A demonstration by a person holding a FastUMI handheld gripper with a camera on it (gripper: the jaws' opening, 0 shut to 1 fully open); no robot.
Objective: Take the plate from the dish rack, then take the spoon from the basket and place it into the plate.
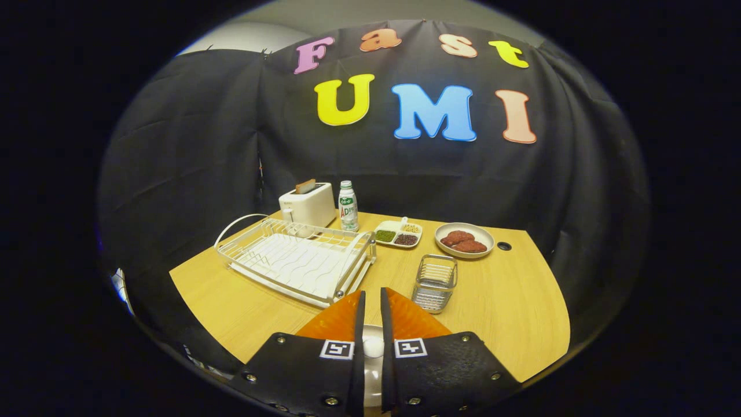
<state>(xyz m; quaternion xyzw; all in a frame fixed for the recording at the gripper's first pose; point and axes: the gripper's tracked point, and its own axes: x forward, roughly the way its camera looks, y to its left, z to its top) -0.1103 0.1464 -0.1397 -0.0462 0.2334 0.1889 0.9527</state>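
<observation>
My gripper [373, 298] hangs over the near part of the wooden table [509, 301], its fingers drawn together with only a narrow slit between them. Through that slit I see a strip of a pale plate [373, 382] lying under the fingers, and on it a white rounded piece [373, 346] that looks like the spoon's bowl. Nothing is pinched at the fingertips. Just ahead and to the left stands the white wire dish rack [298, 260] with no plate in it. Just ahead to the right is the small wire basket [435, 282], with nothing in it.
Along the back of the table stand a white toaster [308, 204], a small bottle [347, 205], a divided dish of beans [398, 233] and a plate with two brown patties [464, 240]. A small hole [504, 245] marks the tabletop at the far right.
</observation>
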